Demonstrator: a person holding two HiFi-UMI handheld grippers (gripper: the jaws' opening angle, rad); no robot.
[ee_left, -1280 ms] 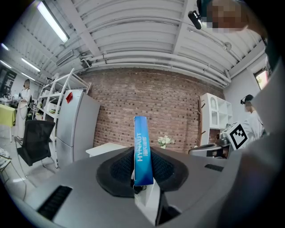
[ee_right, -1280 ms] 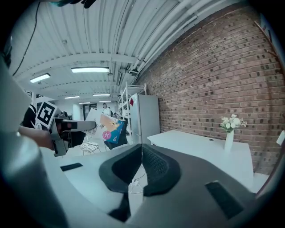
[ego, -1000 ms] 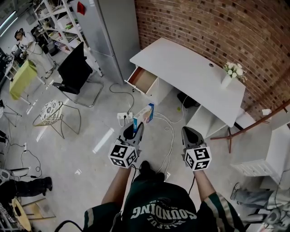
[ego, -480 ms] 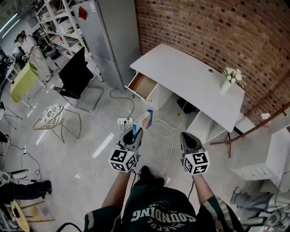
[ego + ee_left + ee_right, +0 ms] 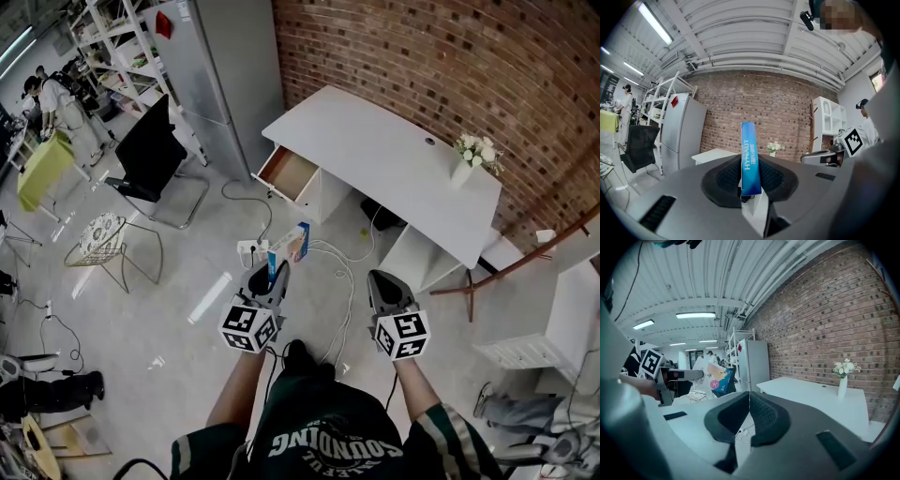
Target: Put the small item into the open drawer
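Note:
My left gripper [image 5: 268, 277] is shut on a slim blue and white box [image 5: 289, 245], which stands upright between its pads [image 5: 725, 177] with its blue edge [image 5: 750, 157] facing the camera. Beside it, my right gripper [image 5: 379, 281] is shut with nothing in it; its pads [image 5: 759, 411] meet. Both are held out level over the floor, short of the white desk [image 5: 375, 150]. The desk's drawer [image 5: 289, 174] stands pulled open at its left end, wooden inside, with nothing visible in it. The right gripper view shows the box [image 5: 719, 379] at its left.
A vase of white flowers [image 5: 466, 159] stands on the desk's right end. A power strip and cables [image 5: 251, 248] lie on the floor before the drawer. A black chair [image 5: 155, 150], a wire stool [image 5: 98, 236] and a grey fridge [image 5: 225, 66] stand at the left.
The head view has shifted slightly, so desk and grippers sit a little lower and further left. The grippers keep their pose and the box stays gripped.

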